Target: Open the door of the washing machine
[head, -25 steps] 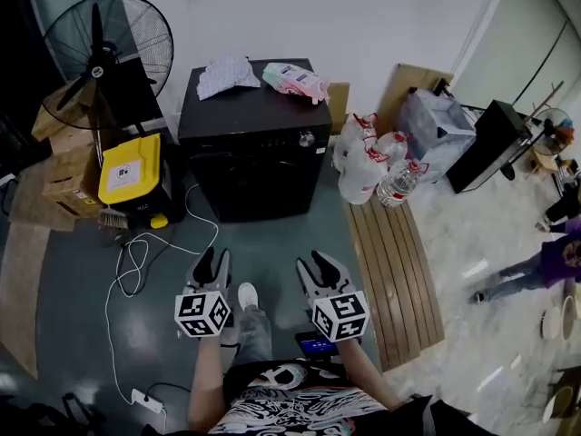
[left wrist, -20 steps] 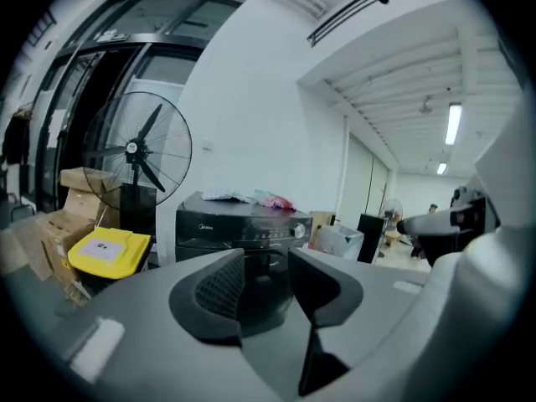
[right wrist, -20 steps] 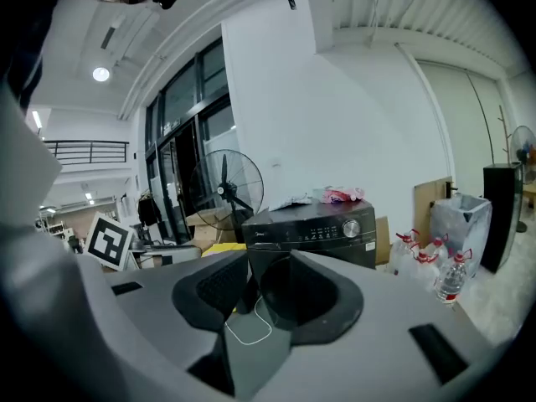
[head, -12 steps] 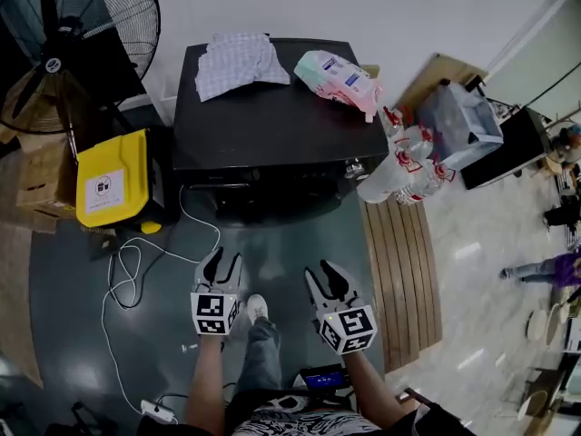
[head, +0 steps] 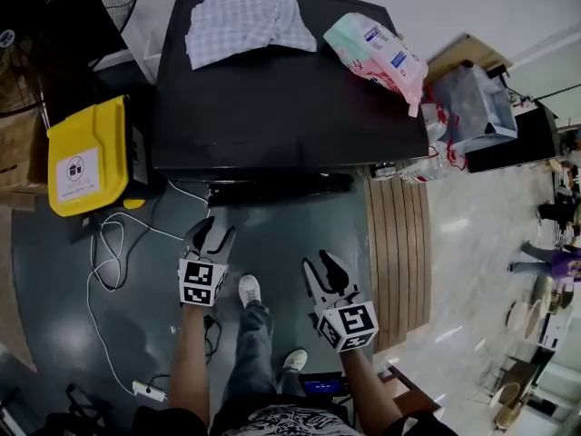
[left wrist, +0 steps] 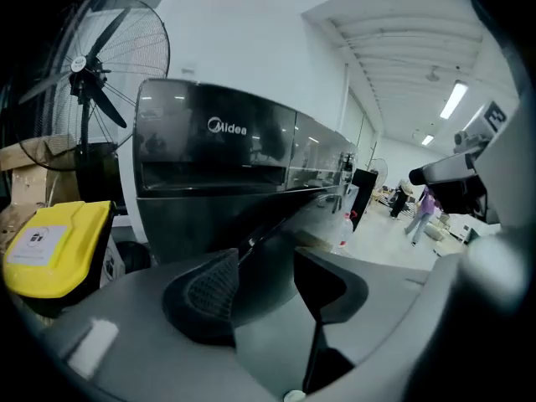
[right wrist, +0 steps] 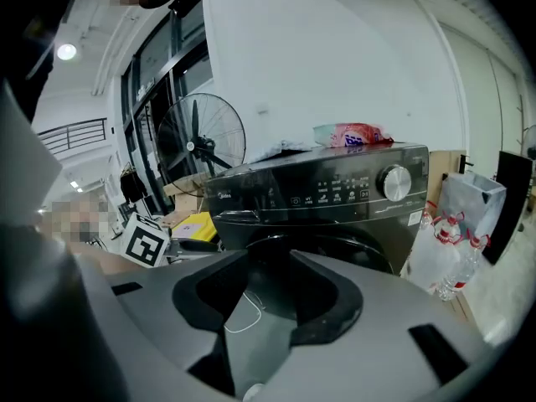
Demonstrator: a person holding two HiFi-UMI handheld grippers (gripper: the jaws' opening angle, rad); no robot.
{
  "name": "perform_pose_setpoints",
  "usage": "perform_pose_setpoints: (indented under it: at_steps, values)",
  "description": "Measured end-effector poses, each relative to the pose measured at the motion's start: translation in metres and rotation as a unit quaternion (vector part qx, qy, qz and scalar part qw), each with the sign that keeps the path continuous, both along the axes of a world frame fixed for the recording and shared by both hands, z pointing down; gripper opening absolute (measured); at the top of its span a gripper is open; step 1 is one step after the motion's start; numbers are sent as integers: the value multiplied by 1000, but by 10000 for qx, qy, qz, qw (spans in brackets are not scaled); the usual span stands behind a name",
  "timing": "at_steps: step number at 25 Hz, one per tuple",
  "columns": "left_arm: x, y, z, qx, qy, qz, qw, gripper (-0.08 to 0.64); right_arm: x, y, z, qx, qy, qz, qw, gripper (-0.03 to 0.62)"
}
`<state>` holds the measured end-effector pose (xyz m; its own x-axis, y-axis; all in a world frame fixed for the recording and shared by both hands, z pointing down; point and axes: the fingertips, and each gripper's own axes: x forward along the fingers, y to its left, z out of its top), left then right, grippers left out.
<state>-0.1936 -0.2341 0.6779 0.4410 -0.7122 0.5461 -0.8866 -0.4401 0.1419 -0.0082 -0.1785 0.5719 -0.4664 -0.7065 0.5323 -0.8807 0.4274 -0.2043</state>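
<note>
head view: washing machine (head: 281,89) fills the upper middle, seen from above; its front face is tucked under the top edge, so the door does not show here. checked cloth (head: 241,16) and pink pack (head: 377,53) lie on its top. yellow bin (head: 86,157) stands just beside its left wall. both tongs hang over the floor in front of the machine. left tongs (head: 211,234) sit nearer the front edge, toward its left part. right tongs (head: 322,266) sit a little further out, toward the right part.

left gripper view: these tongs look at the machine's left front corner at a slant, with the fan (left wrist: 100,82) beyond it. the jaws are opening, with nothing between them.

right gripper view: the machine's front faces these tongs squarely. the round dark door (right wrist: 335,254) lies straight ahead below the control strip and dial (right wrist: 395,182), and appears closed. the jaws stand released and empty.

judgement: the door lies ahead of both tongs, apart from each. the left is nearer, the right better lined up.
</note>
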Motion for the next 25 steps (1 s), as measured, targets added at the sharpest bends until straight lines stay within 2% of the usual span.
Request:
perform_pose_setpoints:
  at_steps: [5, 11, 15, 18, 20, 25]
  values:
    - [-3, -28, 39, -180, -96, 304, 9993, 241, -7, 3, 25, -277, 42, -23, 9996, 155]
    - [12, -46, 69, -420, -194, 908, 9948, 310, -10, 4, 43, -475, 87, -4, 9988, 153]
    - [26, -54, 79, -464, -342, 1245, 9905, 313, -9, 0, 44, -502, 84, 33, 9987, 150]
    - [30, -59, 82, -470, -416, 1227, 9905, 305, -6, -1, 45, -519, 70, 57, 9986, 143]
    - [29, -61, 82, -473, -400, 1110, 9919, 270, -4, 0, 45, -538, 57, 73, 9985, 136]
    - [28, -59, 82, -603, -346, 1061, 9919, 261, -3, 6, 43, -572, 36, 93, 9983, 122]
